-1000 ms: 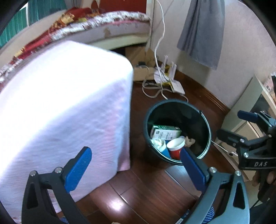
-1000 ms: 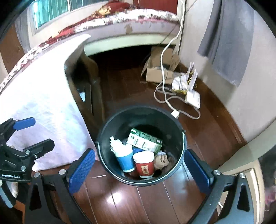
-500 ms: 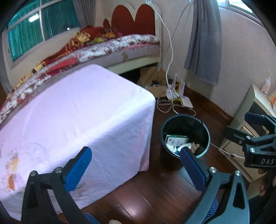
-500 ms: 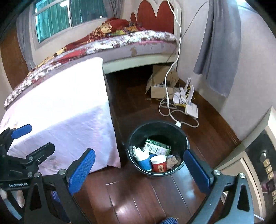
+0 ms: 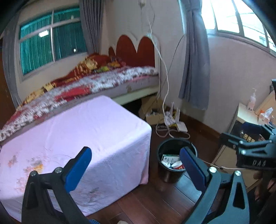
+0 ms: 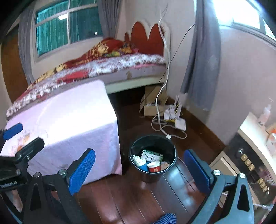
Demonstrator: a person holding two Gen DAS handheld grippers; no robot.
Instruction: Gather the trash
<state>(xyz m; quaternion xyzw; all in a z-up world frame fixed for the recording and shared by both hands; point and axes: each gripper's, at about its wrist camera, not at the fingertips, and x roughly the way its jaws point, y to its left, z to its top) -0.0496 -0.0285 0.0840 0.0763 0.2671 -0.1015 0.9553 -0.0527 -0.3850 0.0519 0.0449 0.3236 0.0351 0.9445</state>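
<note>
One black bin (image 6: pixel 153 156) — upright on the dark floor, just beside the pink-draped table (image 6: pixel 69 124). Inside: two paper cups, blue (image 6: pixel 142 166) and red (image 6: pixel 154 166); one green carton (image 6: pixel 151 155) lying flat. Left gripper (image 5: pixel 136 159) and right gripper (image 6: pixel 139 164) — spread wide, holding nothing.

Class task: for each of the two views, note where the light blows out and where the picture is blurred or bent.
Left wrist view: the window at upper right blows out white; the bed is smeared; walls bow from fisheye. Right wrist view: the window glares, the curtain and bed are blurred; the bin stays fairly sharp.
</note>
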